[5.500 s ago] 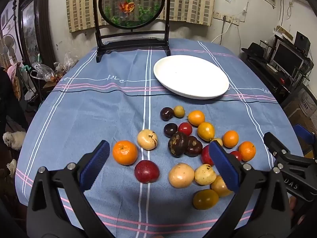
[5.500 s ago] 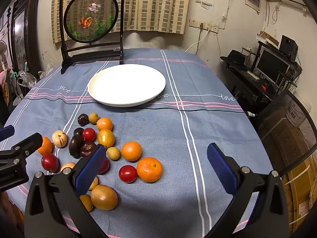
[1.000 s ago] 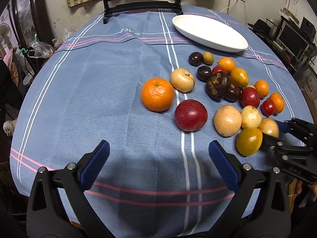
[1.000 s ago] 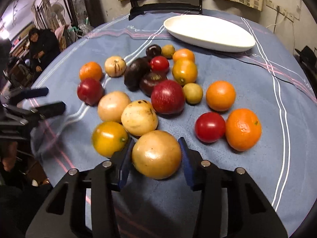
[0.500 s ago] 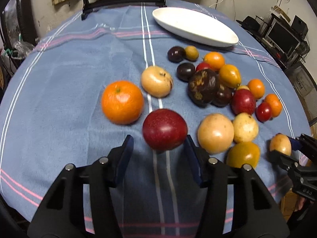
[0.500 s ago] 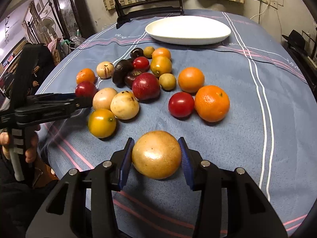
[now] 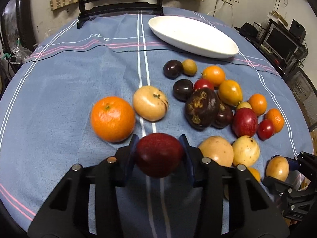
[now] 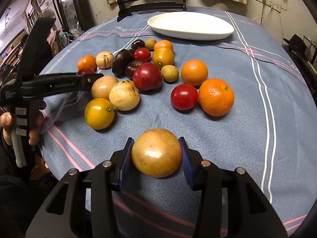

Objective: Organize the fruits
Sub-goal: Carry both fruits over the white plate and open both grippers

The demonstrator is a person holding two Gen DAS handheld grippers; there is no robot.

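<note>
Loose fruits lie on a blue striped tablecloth [image 7: 69, 83] in front of an empty white plate [image 7: 194, 35]. My left gripper [image 7: 158, 138] is closing its jaws on a dark red round fruit [image 7: 159, 156], and both blue pads touch its sides. Just left of it sits a mandarin [image 7: 113, 119]. My right gripper [image 8: 156, 140] is shut on a tan round fruit [image 8: 156, 152], held near the table's front edge apart from the pile. In the right wrist view the left gripper [image 8: 95, 77] reaches in from the left, with a person's hand [image 8: 11, 127] on its handle.
The pile holds several fruits: a dark mangosteen [image 7: 202, 109], a red apple [image 8: 147, 76], a tomato [image 8: 184, 97], a large mandarin [image 8: 216, 97] and a yellow fruit [image 8: 99, 113]. A black framed round screen [image 7: 120, 6] stands behind the plate. The table edge is close in front.
My left gripper came forward and down over the dark red fruit, and its wide-open jaws closed around it. The right gripper kept its grip on the tan fruit and drew slightly back from the pile.
</note>
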